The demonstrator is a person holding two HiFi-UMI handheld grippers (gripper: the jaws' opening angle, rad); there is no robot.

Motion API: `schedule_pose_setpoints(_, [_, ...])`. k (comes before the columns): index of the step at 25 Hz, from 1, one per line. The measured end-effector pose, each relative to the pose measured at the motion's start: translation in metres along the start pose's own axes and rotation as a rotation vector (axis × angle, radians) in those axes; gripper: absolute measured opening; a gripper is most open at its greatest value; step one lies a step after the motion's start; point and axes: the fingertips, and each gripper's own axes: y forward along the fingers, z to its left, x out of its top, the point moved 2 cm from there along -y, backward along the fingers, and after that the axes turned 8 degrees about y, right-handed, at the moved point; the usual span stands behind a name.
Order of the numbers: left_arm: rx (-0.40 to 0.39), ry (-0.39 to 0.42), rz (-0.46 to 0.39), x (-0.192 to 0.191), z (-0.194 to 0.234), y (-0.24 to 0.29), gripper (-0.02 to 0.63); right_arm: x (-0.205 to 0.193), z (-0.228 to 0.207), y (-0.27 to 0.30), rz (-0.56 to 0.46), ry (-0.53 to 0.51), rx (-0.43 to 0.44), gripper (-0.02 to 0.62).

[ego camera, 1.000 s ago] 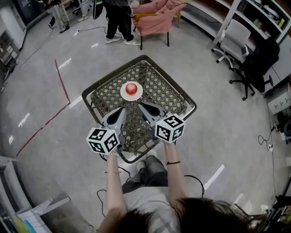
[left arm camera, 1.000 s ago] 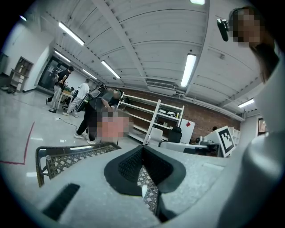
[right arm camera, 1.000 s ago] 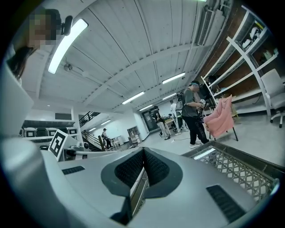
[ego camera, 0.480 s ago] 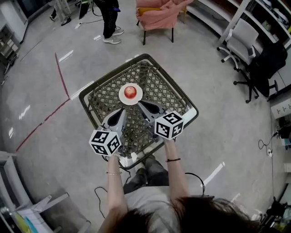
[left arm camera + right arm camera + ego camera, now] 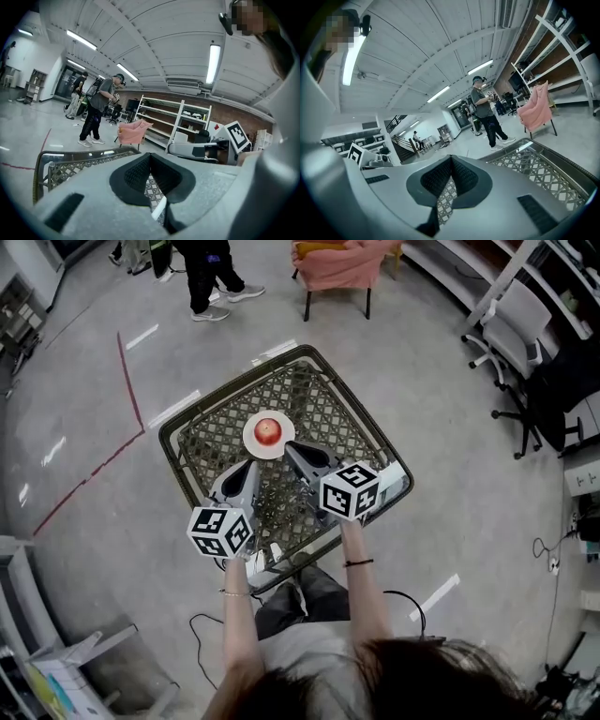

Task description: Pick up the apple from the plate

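Observation:
A red apple sits on a small white plate in the middle of a square lattice-top table. My left gripper hovers over the table just short of the plate, at its near left, jaws shut and empty. My right gripper is at the plate's near right edge, its tips close to the plate, also shut with nothing held. In both gripper views the dark pads meet at the tip and only the lattice shows below; the apple is hidden there. Across in the left gripper view I see my right gripper.
The table's raised metal rim runs all round. A pink-draped chair stands beyond the table, an office chair and shelving at the right. A person stands on the far floor. Red tape marks the floor at left.
Both grippers have moved forward and lower toward the plate, the right one now reaching its near edge. The apple and plate stay put. The standing person has walked left.

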Motion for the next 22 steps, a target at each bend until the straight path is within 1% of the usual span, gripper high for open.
schedule_pose_setpoints(4, [0.013, -0.015, 0.011, -0.008, 0.007, 0.010, 0.012, -0.004, -0.010, 0.013, 0.022, 0.003, 0.019, 0.009])
schedule_pose_setpoints(11, [0.047, -0.006, 0.084, -0.029, 0.022, 0.025, 0.012, -0.017, -0.029, 0.031, 0.084, 0.005, 0.039, 0.009])
schedule_pose_setpoints(16, [0.040, 0.018, 0.143, -0.046, 0.035, 0.044, 0.012, -0.023, -0.046, 0.043, 0.089, 0.010, 0.034, 0.009])
schedule_pose_setpoints(22, [0.045, 0.015, 0.174, -0.063, 0.044, 0.061, 0.012, -0.033, -0.067, 0.053, 0.117, 0.004, 0.022, 0.009])
